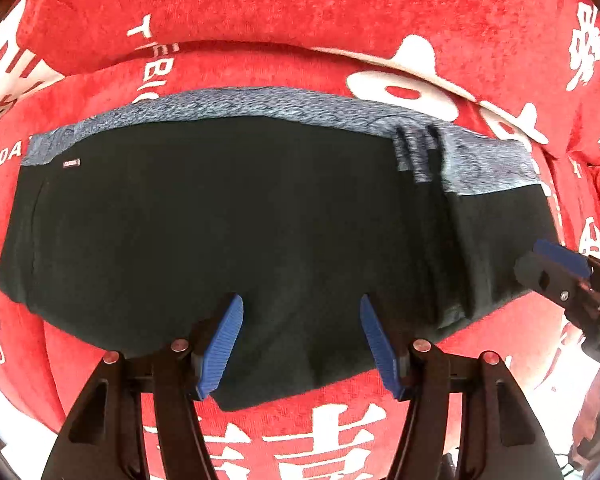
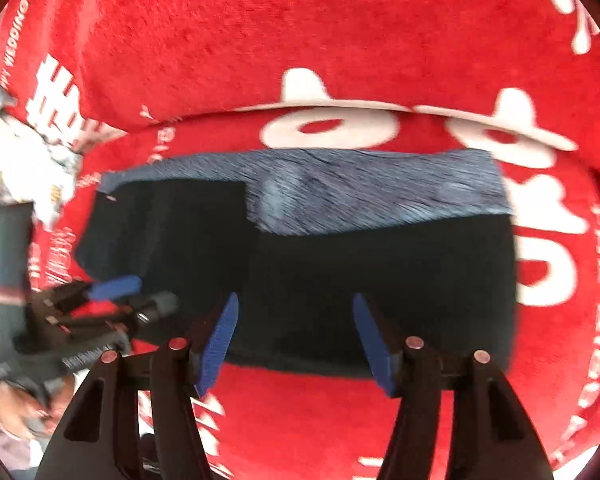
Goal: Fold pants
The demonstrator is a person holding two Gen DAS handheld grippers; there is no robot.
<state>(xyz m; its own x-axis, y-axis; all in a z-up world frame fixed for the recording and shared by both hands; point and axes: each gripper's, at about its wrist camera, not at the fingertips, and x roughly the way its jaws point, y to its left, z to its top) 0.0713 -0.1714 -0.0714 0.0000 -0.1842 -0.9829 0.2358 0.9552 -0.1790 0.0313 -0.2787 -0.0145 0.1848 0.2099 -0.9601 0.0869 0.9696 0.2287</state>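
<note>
In the left wrist view, the left gripper is seen with jaws apart and nothing between them. The folded pants are spread toward twelve o'clock on the red blanket, their long axis running nine to three.

In the right wrist view, the right gripper is likewise parted and empty; the pants lie at twelve o'clock. Neither hand is judged clearly nearer.
</note>
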